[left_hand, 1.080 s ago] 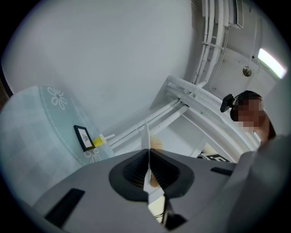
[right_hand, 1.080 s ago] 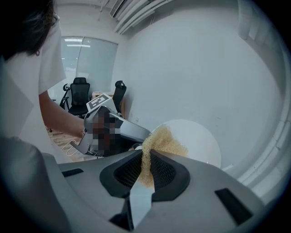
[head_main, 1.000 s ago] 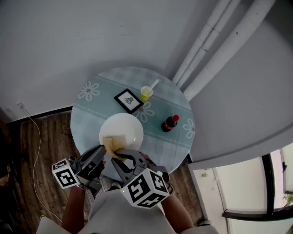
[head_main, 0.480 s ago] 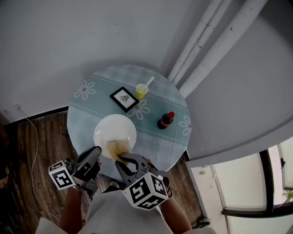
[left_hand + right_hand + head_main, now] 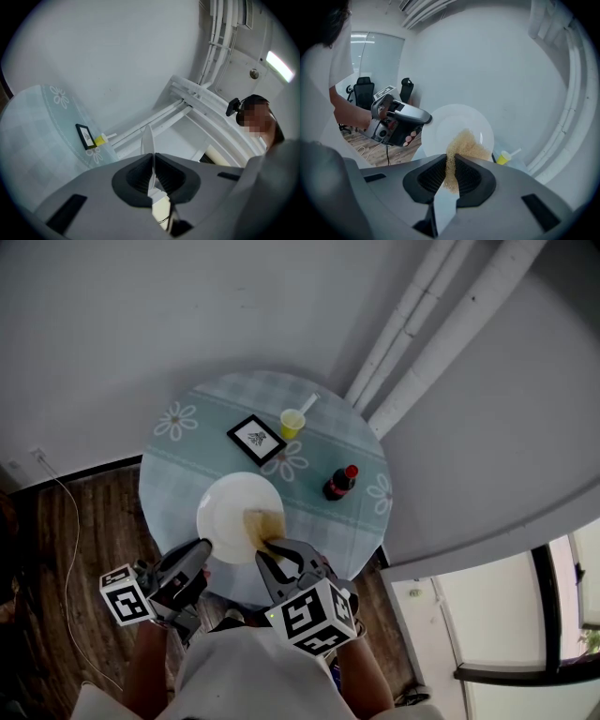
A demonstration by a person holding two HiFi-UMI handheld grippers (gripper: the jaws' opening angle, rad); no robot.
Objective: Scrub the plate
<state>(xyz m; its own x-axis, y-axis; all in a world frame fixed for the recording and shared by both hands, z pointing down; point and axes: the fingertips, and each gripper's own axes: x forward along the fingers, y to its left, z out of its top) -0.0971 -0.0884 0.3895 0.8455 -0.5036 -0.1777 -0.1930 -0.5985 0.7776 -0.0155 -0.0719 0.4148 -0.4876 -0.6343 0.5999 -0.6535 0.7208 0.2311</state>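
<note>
- Jaws of left gripper (image 5: 202, 549): pinched on plate (image 5: 223, 507) rim, just eased slightly wider.
- Right gripper (image 5: 272, 557) jaws: clamped on sponge (image 5: 263, 524), pressed against plate.
- Plate: over near side of table (image 5: 183, 472).

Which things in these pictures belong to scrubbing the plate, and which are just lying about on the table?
In the job:
- white plate
- tan scrubbing sponge, against the plate
- right tongs, shut on the sponge
- left tongs, jaws just eased slightly, the plate's rim between them

Lying about, all on the round table:
- framed picture
- yellow cup with a straw
- red-capped dark bottle
</note>
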